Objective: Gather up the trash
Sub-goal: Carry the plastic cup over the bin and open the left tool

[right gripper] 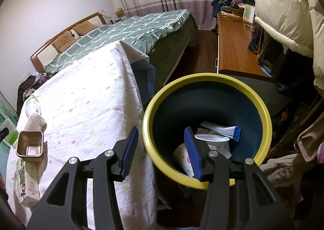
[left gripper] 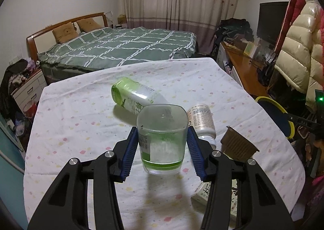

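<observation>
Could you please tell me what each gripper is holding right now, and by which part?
The left gripper holds a clear plastic cup by its side walls, just below mid-height. The right gripper holds nothing.

Left wrist view: cup [left gripper: 162,138] sits between the left tongs [left gripper: 162,144], pads touching both its sides, above the bench [left gripper: 81,128]. Behind it a bottle [left gripper: 133,96] lies on its side; right of the cup a jar [left gripper: 201,122] lies down, then a small tub [left gripper: 237,144] further right. A carton [left gripper: 200,195] lies at the near right. Bed [left gripper: 121,47] behind the bench.

Right wrist view: bin [right gripper: 206,82] stands on the floor just right of the bench, litter inside; right tongs [right gripper: 162,153] over its near rim.
</observation>
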`<state>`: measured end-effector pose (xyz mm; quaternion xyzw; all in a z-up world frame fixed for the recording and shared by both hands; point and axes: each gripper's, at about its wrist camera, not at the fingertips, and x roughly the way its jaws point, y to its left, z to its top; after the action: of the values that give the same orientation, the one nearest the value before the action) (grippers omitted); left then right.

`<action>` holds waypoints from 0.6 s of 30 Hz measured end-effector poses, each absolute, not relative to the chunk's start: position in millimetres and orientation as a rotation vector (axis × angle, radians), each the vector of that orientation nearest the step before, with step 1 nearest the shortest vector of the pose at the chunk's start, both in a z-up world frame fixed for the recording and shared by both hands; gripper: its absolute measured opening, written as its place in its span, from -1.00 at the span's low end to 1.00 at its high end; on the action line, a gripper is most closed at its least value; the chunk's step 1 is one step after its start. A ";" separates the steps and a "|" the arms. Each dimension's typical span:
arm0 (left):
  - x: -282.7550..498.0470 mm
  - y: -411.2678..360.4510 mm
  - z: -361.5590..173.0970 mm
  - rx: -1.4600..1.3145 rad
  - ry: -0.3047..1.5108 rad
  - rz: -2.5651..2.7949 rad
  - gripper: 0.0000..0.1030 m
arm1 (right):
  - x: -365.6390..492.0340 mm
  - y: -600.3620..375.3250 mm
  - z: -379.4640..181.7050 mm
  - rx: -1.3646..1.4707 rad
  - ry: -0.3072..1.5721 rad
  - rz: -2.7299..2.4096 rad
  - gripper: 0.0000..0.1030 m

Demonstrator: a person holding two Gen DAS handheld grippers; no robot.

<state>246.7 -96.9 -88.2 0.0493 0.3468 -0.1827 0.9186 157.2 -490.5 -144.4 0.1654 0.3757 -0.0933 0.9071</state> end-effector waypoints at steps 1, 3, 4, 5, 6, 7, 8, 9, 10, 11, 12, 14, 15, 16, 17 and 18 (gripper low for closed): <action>244.9 -98.3 -86.3 0.101 0.710 -0.379 -0.05 | 156.3 -490.6 -143.9 0.342 0.774 -0.192 -0.12; 242.6 -101.1 -82.9 0.101 0.704 -0.386 -0.05 | 153.9 -491.3 -143.1 0.343 0.769 -0.191 -0.12; 241.2 -103.6 -80.3 0.104 0.699 -0.392 -0.05 | 152.3 -491.8 -141.9 0.345 0.765 -0.191 -0.12; 239.4 -106.6 -77.0 0.108 0.693 -0.398 -0.05 | 150.4 -492.6 -140.9 0.347 0.759 -0.192 -0.12; 237.7 -109.7 -72.5 0.111 0.686 -0.406 -0.05 | 148.6 -494.1 -140.1 0.349 0.755 -0.193 -0.12; 236.3 -113.2 -67.8 0.115 0.679 -0.415 -0.05 | 145.8 -495.1 -138.7 0.351 0.748 -0.195 -0.12; 234.8 -117.6 -63.9 0.118 0.674 -0.423 -0.05 | 143.6 -496.3 -138.3 0.352 0.744 -0.196 -0.12; 233.7 -121.0 -59.6 0.120 0.667 -0.432 -0.05 | 140.8 -498.3 -137.3 0.356 0.738 -0.198 -0.12; 231.8 -126.4 -52.4 0.120 0.658 -0.447 -0.05 | 137.7 -500.2 -136.4 0.360 0.733 -0.199 -0.12; 230.6 -131.6 -47.7 0.120 0.652 -0.457 -0.05 | 135.5 -502.0 -135.5 0.362 0.730 -0.200 -0.12; 228.8 -138.2 -41.7 0.123 0.643 -0.474 -0.05 | 132.6 -504.6 -134.7 0.365 0.725 -0.202 -0.12; 225.5 -152.7 -32.6 0.131 0.628 -0.501 -0.05 | 127.7 -510.0 -133.4 0.368 0.716 -0.209 -0.12; 224.1 -160.5 -28.9 0.137 0.622 -0.515 -0.05 | 124.9 -514.0 -132.7 0.372 0.711 -0.214 -0.12; 222.4 -173.9 -24.3 0.145 0.615 -0.539 -0.05 | 121.7 -518.5 -132.3 0.379 0.705 -0.219 -0.12; 221.5 -183.3 -21.8 0.150 0.612 -0.555 -0.05 | 118.5 -521.5 -132.0 0.384 0.700 -0.222 -0.12; 220.5 -194.1 -19.5 0.155 0.610 -0.574 -0.05 | 114.3 -526.7 -131.3 0.392 0.692 -0.229 -0.12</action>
<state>220.5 -194.1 -19.5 0.0754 0.2959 -0.2783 0.9107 114.3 -526.7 -131.3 0.1905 0.3362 -0.1112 0.9156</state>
